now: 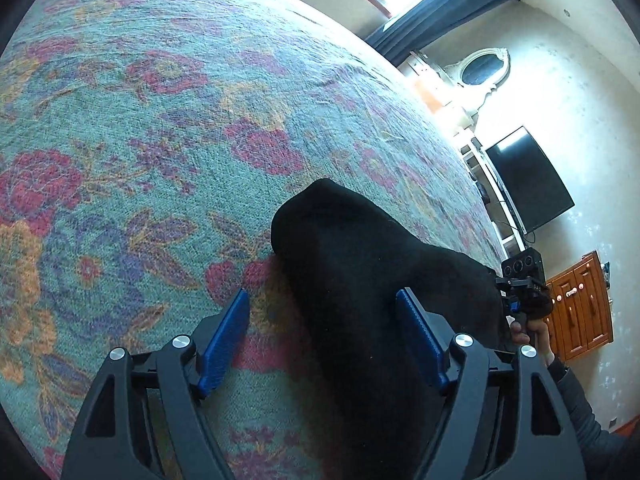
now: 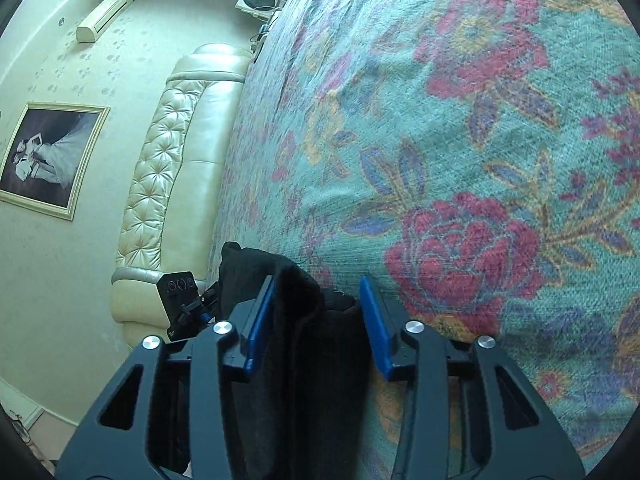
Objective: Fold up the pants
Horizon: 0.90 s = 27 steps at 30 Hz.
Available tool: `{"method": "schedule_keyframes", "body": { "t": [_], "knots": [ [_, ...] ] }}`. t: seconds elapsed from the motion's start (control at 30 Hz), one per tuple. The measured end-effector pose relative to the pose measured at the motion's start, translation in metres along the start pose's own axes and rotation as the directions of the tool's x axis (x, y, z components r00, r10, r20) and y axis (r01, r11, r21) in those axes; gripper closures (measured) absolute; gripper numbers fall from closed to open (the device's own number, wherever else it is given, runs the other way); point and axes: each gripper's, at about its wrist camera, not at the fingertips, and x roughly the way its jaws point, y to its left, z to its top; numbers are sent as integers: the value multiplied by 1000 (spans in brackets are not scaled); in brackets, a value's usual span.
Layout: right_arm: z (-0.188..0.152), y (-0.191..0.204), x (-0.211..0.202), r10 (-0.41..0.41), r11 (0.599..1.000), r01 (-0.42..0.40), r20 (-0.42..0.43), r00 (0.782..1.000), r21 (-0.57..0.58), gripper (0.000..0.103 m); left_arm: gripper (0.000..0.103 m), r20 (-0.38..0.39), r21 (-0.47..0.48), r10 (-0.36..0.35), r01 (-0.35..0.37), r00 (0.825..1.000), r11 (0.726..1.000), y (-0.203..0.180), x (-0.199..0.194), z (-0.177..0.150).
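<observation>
Your left gripper has its blue pads spread wide, and the black pants run up between them without either pad pressing the cloth; the fabric sits closer to the right-hand pad, while the left-hand pad stands over bare bedspread. From that view the pants rise in a dark, rounded fold ahead of the fingers and lie on the floral spread.

Your right gripper is also parted, with a bunched edge of the pants lying in the gap. The cloth lies close against the left-hand pad; whether they touch you cannot tell, and the other pad stands apart from it over the bedspread.

Each camera catches the other tool: the left view shows your right hand gripping its handle just past the pants, and the right view shows the left tool's black camera block beside the dark cloth.

Farther out, the left view shows a dark television, an oval mirror and a wooden cabinet. The right view shows a cream tufted headboard, a framed picture and a wall air conditioner.
</observation>
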Motion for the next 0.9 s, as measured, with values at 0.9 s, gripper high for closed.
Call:
{"method": "schedule_keyframes", "body": {
  "t": [0.9],
  "knots": [
    [-27,-38,-64,-75,992,50,220,973,117,75,21,38,110,133,-137,990,985,-22,22,6]
  ]
}}
